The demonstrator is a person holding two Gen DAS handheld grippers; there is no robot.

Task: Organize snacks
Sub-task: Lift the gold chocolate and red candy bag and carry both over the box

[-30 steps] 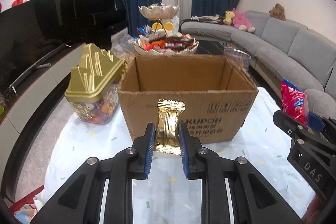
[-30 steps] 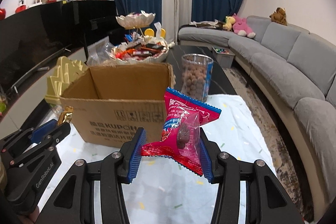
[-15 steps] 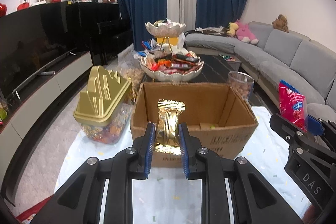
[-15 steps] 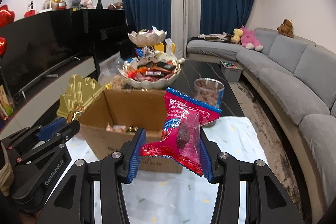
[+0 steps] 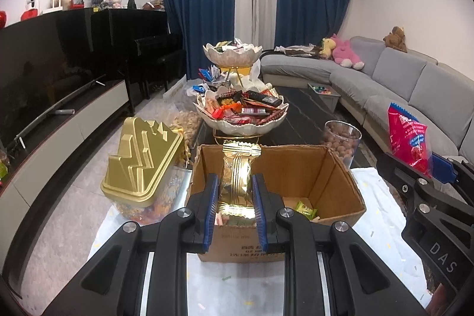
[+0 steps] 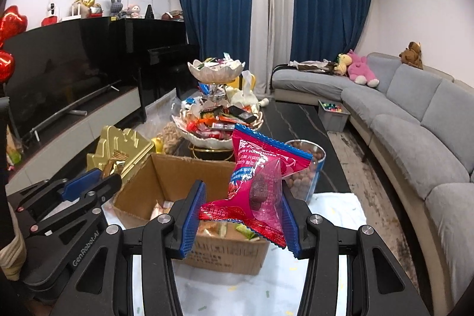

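While the left gripper (image 5: 235, 209) pinches a gold foil snack packet (image 5: 238, 176) upright between its 2 blue pads, the right gripper (image 6: 241, 215) clamps a red-pink snack bag (image 6: 260, 185) whose label reads "HAWTHORN" in part. On the left the jaws stand narrow, pressed against the packet's sides; on the right they stand wider, with the bag's lower edge spanning from one pad to the other and its top leaning to the right.

Both packets hang above the near side of an open cardboard box (image 5: 296, 168), which sits on a white speckled cloth (image 5: 379, 197). Inside the box a few small wrapped snacks lie on the bottom, among them a green one (image 5: 305, 208). From the left wrist view the right gripper appears at the right edge with its red bag raised beside the box; from the right wrist view the left gripper appears at the left edge, its gold packet just visible.

Just left of the box stands a clear candy jar with a gold stepped lid (image 5: 142, 165). Behind the box a clear tub of brown round snacks (image 5: 340, 141) stands at the right, and a 2-tier white bowl stand (image 5: 240, 120) heaped with wrapped sweets rises at the centre on a dark table (image 5: 308, 114). A grey sofa (image 5: 414, 85) curves along the right, with plush toys on it.
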